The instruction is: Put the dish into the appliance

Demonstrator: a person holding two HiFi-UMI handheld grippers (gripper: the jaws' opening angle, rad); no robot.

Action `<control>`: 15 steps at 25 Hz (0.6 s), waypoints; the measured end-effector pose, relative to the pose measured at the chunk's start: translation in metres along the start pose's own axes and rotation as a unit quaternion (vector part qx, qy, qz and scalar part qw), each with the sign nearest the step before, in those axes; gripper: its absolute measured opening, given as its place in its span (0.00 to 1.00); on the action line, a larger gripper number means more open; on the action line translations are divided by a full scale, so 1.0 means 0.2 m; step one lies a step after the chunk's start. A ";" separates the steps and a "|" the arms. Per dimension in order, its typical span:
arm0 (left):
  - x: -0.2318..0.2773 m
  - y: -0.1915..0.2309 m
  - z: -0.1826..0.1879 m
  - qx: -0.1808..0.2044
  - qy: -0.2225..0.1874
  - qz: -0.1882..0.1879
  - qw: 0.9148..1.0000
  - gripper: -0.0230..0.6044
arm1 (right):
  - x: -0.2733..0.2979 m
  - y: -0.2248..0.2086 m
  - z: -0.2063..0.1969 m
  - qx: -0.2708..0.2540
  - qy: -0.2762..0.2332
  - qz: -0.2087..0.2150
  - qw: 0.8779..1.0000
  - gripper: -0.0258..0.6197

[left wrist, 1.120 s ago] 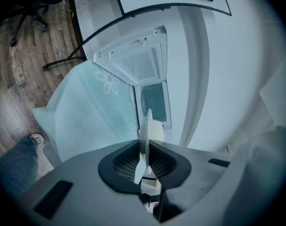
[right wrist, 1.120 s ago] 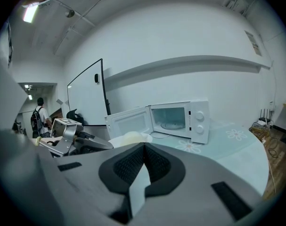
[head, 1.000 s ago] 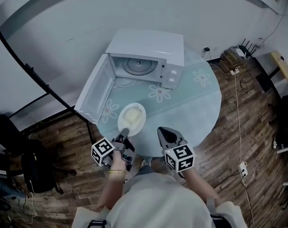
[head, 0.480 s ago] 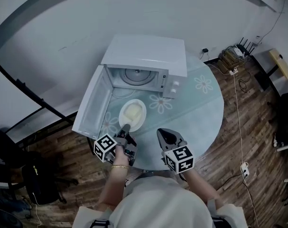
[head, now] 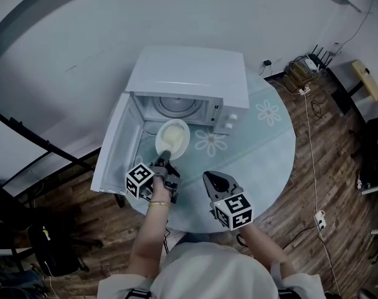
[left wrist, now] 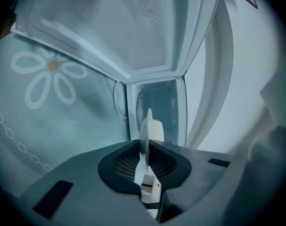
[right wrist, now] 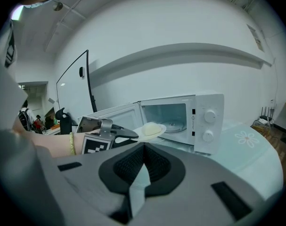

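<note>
A white microwave [head: 189,73] stands at the back of the round table, its door [head: 117,145] swung open to the left. A white dish [head: 172,137] with pale yellow food hangs just in front of the open cavity [head: 174,106]. My left gripper [head: 165,155] is shut on the dish's near rim. In the left gripper view the dish [left wrist: 147,126] shows edge-on between the pads, with the cavity [left wrist: 158,109] straight behind it. My right gripper [head: 209,177] hovers over the table to the right, shut and holding nothing. From the right gripper view [right wrist: 143,148] I see the dish [right wrist: 151,128] level beside the microwave [right wrist: 190,119].
The table [head: 266,151] has a pale glass top with flower prints [head: 208,142]. A glass turntable [head: 176,104] lies inside the cavity. Cables and a router [head: 310,67] sit on the wooden floor at the right. A black stand [head: 33,139] runs along the left.
My left gripper has carried the dish forward over the table, up to the microwave's open front. My right gripper has followed a shorter way forward.
</note>
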State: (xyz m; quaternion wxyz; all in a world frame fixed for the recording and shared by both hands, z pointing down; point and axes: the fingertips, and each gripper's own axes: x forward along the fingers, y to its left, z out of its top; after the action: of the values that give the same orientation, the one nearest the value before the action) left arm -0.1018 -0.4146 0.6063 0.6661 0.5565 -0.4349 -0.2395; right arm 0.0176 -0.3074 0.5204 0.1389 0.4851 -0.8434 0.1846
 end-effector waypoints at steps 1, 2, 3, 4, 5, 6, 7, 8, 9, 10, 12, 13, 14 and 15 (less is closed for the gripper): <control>0.04 0.00 0.01 -0.003 0.000 0.000 1.000 0.11 | 0.01 -0.01 0.00 0.001 0.002 0.000 1.000 0.05; 0.07 0.01 0.02 -0.008 0.001 0.000 1.000 0.11 | 0.02 -0.01 0.00 0.001 0.003 -0.001 1.000 0.05; 0.11 0.01 0.03 -0.012 0.001 0.000 1.000 0.11 | 0.03 -0.02 0.00 0.002 0.003 -0.002 1.000 0.05; 0.14 0.02 0.04 -0.013 0.001 0.001 1.000 0.11 | 0.04 -0.03 0.00 0.004 0.003 -0.003 1.000 0.05; 0.18 0.02 0.05 -0.010 0.002 0.004 1.000 0.11 | 0.05 -0.04 0.00 0.005 0.004 -0.004 1.000 0.05; 0.21 0.03 0.06 -0.007 0.002 0.007 1.000 0.11 | 0.06 -0.05 0.00 0.006 0.004 -0.006 1.000 0.05; 0.24 0.04 0.06 -0.004 0.003 0.011 1.000 0.11 | 0.06 -0.06 0.01 0.007 0.004 -0.008 1.000 0.05; 0.27 0.04 0.07 -0.002 0.005 0.014 1.000 0.11 | 0.07 -0.07 0.01 0.009 0.005 -0.010 1.000 0.05; 0.30 0.05 0.07 -0.002 0.005 0.017 1.000 0.11 | 0.07 -0.08 0.01 0.010 0.005 -0.012 1.000 0.05; 0.33 0.05 0.08 -0.001 0.006 0.019 1.000 0.11 | 0.07 -0.09 0.00 0.011 0.006 -0.014 1.000 0.05; 0.38 0.06 0.09 0.002 0.004 0.023 1.000 0.11 | 0.07 -0.11 0.00 0.014 0.007 -0.018 1.000 0.05; 0.41 0.06 0.09 0.002 0.003 0.024 1.000 0.11 | 0.06 -0.12 -0.01 0.016 0.007 -0.021 1.000 0.05; 0.43 0.07 0.10 0.002 0.002 0.026 1.000 0.11 | 0.06 -0.13 -0.01 0.017 0.008 -0.023 1.000 0.05; 0.45 0.07 0.11 0.003 0.001 0.029 1.000 0.11 | 0.06 -0.14 -0.02 0.019 0.009 -0.025 0.999 0.05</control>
State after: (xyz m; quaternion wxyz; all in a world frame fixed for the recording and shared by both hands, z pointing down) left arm -0.0761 -0.4946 0.6476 0.6716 0.5458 -0.4509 -0.2187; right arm 0.0365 -0.3274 0.5331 0.1415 0.5071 -0.8261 0.2012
